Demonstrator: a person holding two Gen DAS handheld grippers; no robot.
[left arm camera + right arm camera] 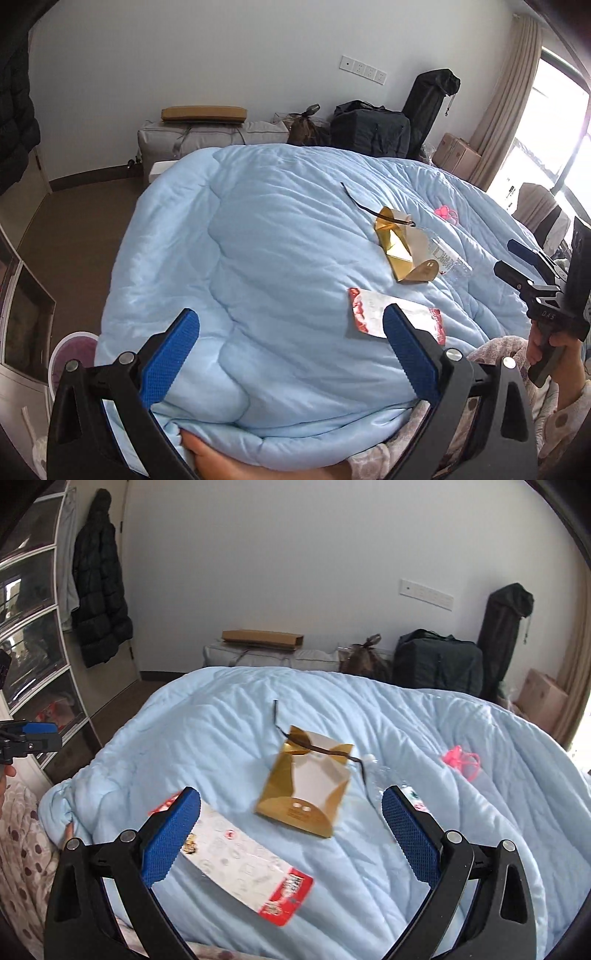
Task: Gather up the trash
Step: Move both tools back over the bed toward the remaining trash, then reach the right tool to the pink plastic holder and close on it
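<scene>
On the light blue quilt [258, 258] lies a flat red-and-white wrapper [369, 310], just beyond my open left gripper [291, 321] and partly behind its right finger. Farther off sit a gold paper box [399, 243] with a dark ribbon, a clear plastic bottle [447, 258] and a pink string [445, 213]. My right gripper [291, 801] stands open above the quilt with nothing between its fingers. The wrapper [240, 856] lies under its left finger, the gold box [306, 786] ahead, the bottle [384, 775] by its right finger. The pink string [461, 760] is off to the right.
Dark bags [369, 129] and a grey bag [207, 136] line the far wall. A black coat [99, 590] hangs beside stacked clear drawers [33, 627]. Brown floor [74, 236] lies left of the bed. A bare foot [221, 461] pokes from the quilt's near edge.
</scene>
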